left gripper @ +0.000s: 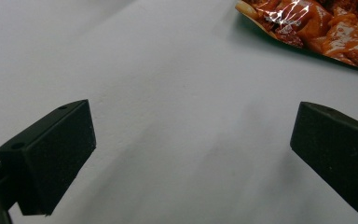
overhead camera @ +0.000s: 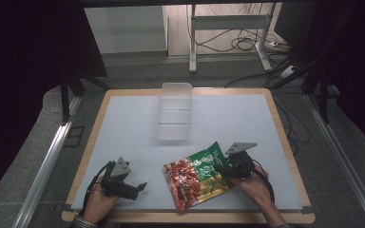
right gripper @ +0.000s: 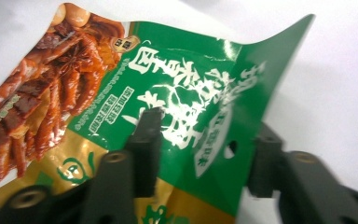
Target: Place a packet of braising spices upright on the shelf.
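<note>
One item in play: a glossy green-and-red foil snack pouch [overhead camera: 197, 175] printed with glazed meat pieces, lying near the front edge of the white table mat [overhead camera: 123, 123], just right of centre. Clear rectangular plastic tub [overhead camera: 174, 111] sits well apart, toward the far side, apparently empty.

Right gripper [overhead camera: 229, 167] is at the pouch's green end. In the right gripper view its jaws straddle the raised, curled edge of the pouch [right gripper: 191, 116], one jaw over the printed face, the other beyond the edge; they look part-closed with a gap left, not pinching yet as far as I can tell.

Left gripper [overhead camera: 140, 186] hovers over bare mat left of the pouch, jaws wide apart, nothing between them; pouch corner [left gripper: 317, 28] visible ahead.

Handling guess: light, thin film, floppy, slick surface. It'll bend and sag if held by one corner, contents likely shift. Best hold is the flat sealed margin by the hang hole [right gripper: 232, 148], pinched square across the seam, not the bulging middle.
</note>
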`<state>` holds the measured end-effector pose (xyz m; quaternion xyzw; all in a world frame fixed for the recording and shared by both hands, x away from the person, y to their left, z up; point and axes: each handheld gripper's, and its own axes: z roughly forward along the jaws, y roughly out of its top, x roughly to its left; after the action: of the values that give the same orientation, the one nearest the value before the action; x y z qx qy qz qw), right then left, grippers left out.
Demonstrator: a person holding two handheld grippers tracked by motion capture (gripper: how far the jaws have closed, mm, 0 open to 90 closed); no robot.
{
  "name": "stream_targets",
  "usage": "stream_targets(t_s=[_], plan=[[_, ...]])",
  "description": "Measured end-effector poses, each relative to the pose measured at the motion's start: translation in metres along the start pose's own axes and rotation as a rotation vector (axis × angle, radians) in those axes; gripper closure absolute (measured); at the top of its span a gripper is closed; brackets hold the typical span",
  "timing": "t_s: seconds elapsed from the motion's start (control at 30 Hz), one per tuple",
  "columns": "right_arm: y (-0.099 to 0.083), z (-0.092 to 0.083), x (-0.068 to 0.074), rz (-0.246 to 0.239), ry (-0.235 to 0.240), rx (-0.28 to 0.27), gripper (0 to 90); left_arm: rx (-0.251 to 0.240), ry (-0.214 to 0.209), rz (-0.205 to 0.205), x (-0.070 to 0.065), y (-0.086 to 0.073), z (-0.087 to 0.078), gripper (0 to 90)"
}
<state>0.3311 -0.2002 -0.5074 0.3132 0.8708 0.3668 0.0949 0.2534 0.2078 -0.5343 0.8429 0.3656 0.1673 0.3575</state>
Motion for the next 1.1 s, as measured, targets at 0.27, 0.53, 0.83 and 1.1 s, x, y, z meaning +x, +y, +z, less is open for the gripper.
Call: stream_targets(t_s=[0.27, 0.53, 0.83, 1.1], plan=[[0.0, 0.003, -0.002, 0.0, -0.013, 0.048, 82.7, -0.007, 0.002, 0.003, 0.0, 0.0, -0.001, 0.1], [0.008, -0.006, 0.004, -0.006, -0.003, 0.014, 89.0, -0.018, 0.006, 0.0, 0.0, 0.0, -0.002, 0.1], [0.02, -0.018, 0.006, 0.022, 0.013, -0.019, 88.6, -0.032, 0.013, 0.0, -0.001, 0.001, -0.004, 0.1], [0.032, -0.027, 0.008, 0.025, 0.043, -0.047, 88.5, -0.034, 0.016, 0.004, -0.001, 0.001, -0.005, 0.1]])
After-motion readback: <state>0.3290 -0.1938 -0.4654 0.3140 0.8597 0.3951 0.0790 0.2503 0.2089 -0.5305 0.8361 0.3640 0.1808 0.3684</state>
